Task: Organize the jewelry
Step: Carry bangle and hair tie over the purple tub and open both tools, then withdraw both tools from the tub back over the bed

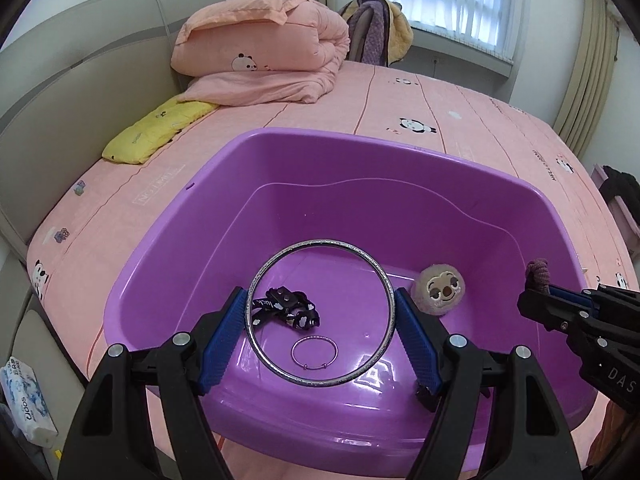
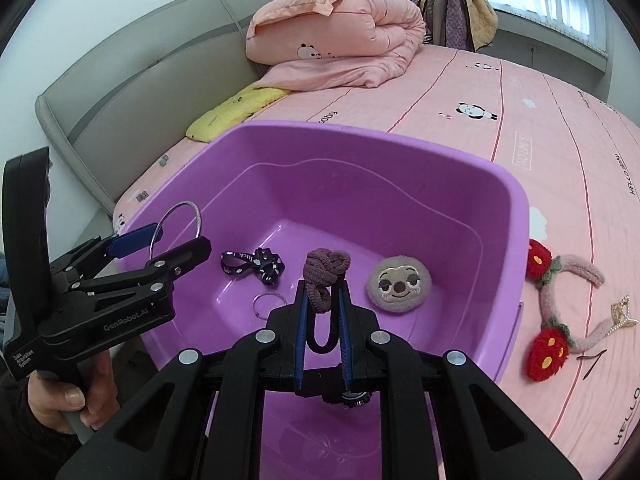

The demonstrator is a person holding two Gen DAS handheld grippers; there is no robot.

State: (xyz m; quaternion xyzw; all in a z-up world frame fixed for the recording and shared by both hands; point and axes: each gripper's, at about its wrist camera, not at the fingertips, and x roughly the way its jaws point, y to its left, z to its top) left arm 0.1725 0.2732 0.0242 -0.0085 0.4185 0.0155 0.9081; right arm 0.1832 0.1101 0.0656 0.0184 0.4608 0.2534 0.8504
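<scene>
A purple tub [image 1: 304,148] [image 2: 516,208] sits on the pink bed. My left gripper [image 1: 321,314] [image 2: 176,240] is shut on a large silver bangle [image 1: 280,258] [image 2: 196,216] and holds it above the tub's near left side. My right gripper [image 2: 323,292] [image 1: 538,294] is shut on a mauve hair scrunchie [image 2: 326,268] [image 1: 538,276] over the tub. On the tub floor lie a black patterned strap [image 1: 288,308] [image 2: 256,264], a thin silver bracelet [image 1: 315,354] [image 2: 269,304] and a round plush sloth face [image 1: 440,290] [image 2: 399,284].
On the bed to the right of the tub lie a pink headband with red plush flowers [image 2: 560,304] and a gold hair claw [image 2: 622,312]. A folded pink quilt [image 1: 260,48] and a yellow pillow [image 1: 156,128] are at the head of the bed. A tissue pack [image 1: 24,400] lies low left.
</scene>
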